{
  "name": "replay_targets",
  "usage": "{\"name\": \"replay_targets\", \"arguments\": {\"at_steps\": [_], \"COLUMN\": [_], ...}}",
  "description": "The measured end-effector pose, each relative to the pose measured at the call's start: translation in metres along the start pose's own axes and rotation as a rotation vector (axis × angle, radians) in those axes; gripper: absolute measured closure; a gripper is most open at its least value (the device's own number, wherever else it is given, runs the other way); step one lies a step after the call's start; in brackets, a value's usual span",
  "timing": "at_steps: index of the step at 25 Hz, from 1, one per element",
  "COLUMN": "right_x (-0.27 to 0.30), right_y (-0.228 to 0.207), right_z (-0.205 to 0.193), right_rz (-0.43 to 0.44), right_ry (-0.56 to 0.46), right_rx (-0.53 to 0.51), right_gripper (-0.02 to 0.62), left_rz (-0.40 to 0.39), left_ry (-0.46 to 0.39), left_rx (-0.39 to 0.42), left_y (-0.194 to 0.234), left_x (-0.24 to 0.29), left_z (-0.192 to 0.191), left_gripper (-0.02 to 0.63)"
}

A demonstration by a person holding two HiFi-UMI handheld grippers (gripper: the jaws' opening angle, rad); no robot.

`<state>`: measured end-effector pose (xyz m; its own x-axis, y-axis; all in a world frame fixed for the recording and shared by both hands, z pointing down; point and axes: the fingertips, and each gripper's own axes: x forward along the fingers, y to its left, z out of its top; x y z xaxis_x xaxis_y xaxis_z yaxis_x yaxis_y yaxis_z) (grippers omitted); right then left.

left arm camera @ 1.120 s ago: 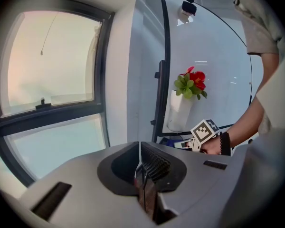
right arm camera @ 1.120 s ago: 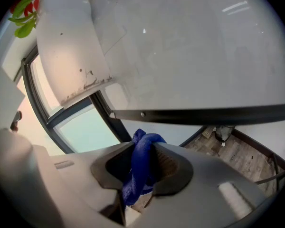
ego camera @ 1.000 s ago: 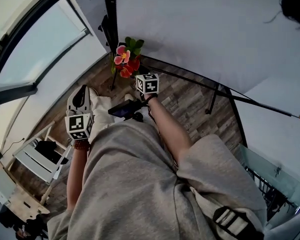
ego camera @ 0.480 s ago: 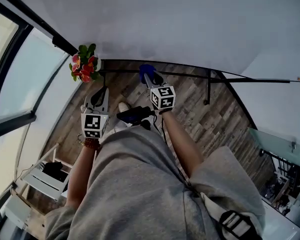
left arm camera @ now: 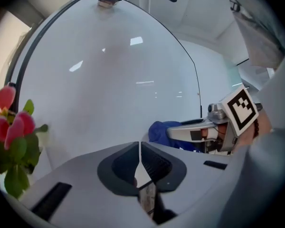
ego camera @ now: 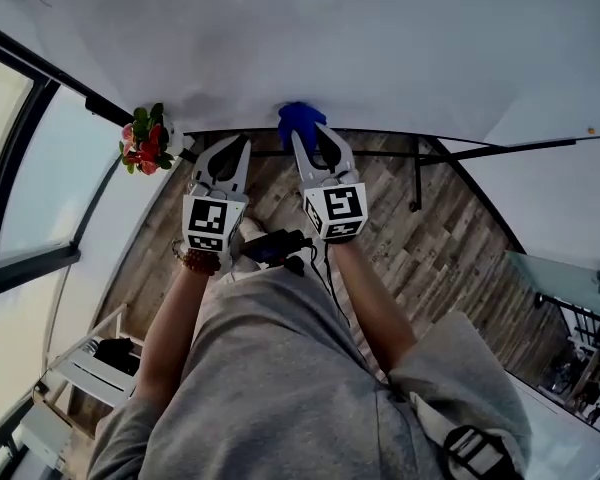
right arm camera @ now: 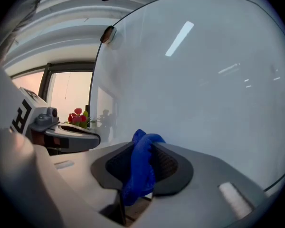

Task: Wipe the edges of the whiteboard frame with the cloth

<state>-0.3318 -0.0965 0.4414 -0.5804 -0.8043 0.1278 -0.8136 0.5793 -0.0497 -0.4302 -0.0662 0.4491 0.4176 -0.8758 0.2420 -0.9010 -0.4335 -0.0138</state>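
A large whiteboard (ego camera: 360,38) with a thin dark frame (ego camera: 380,133) fills the top of the head view. My right gripper (ego camera: 302,126) is shut on a blue cloth (ego camera: 298,120), which sits right at the board's lower frame edge. In the right gripper view the blue cloth (right arm camera: 141,167) hangs pinched between the jaws, with the whiteboard (right arm camera: 204,89) close ahead. My left gripper (ego camera: 238,146) is shut with nothing in it, just left of the right one and short of the board. From the left gripper view I see the whiteboard (left arm camera: 114,75), the cloth (left arm camera: 164,129) and the right gripper (left arm camera: 213,127).
Red and pink flowers (ego camera: 142,140) stand by the board's lower left corner. A black stand leg (ego camera: 416,173) drops from the frame onto the wooden floor (ego camera: 420,238). A window (ego camera: 30,168) lies to the left, a white chair (ego camera: 85,363) at lower left.
Both grippers have moved up and forward to the board. The blue cloth now sits at the lower frame edge, and the head view has swung left to right so the flowers shifted left.
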Motion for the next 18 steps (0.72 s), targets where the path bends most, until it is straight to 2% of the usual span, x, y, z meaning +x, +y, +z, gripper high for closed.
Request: {"name": "replay_targets", "arguments": {"at_steps": [6, 11, 14, 18], "right_x": [-0.018, -0.051, -0.080, -0.122], "right_y": [-0.006, 0.001, 0.003, 0.010], "right_z": [0.070, 0.120, 0.137, 0.134], "right_rz": [-0.133, -0.191, -0.225, -0.241], "right_ry": [-0.098, -0.189, -0.218, -0.178], "right_rx": [-0.064, -0.087, -0.131, -0.159], "right_gripper": [0.480, 0.479, 0.477, 0.476], "left_rz": [0.029, 0.053, 0.085, 0.155], "left_ry": [-0.172, -0.306, -0.361, -0.360], "left_rx": [0.030, 0.073, 0.090, 0.063], "left_y": [-0.008, -0.034, -0.057, -0.087], "left_x": [0.015, -0.010, -0.026, -0.055], "left_z": [0.090, 0.150, 0.166, 0.157], "left_gripper": [0.584, 0.584, 0.584, 0.584]}}
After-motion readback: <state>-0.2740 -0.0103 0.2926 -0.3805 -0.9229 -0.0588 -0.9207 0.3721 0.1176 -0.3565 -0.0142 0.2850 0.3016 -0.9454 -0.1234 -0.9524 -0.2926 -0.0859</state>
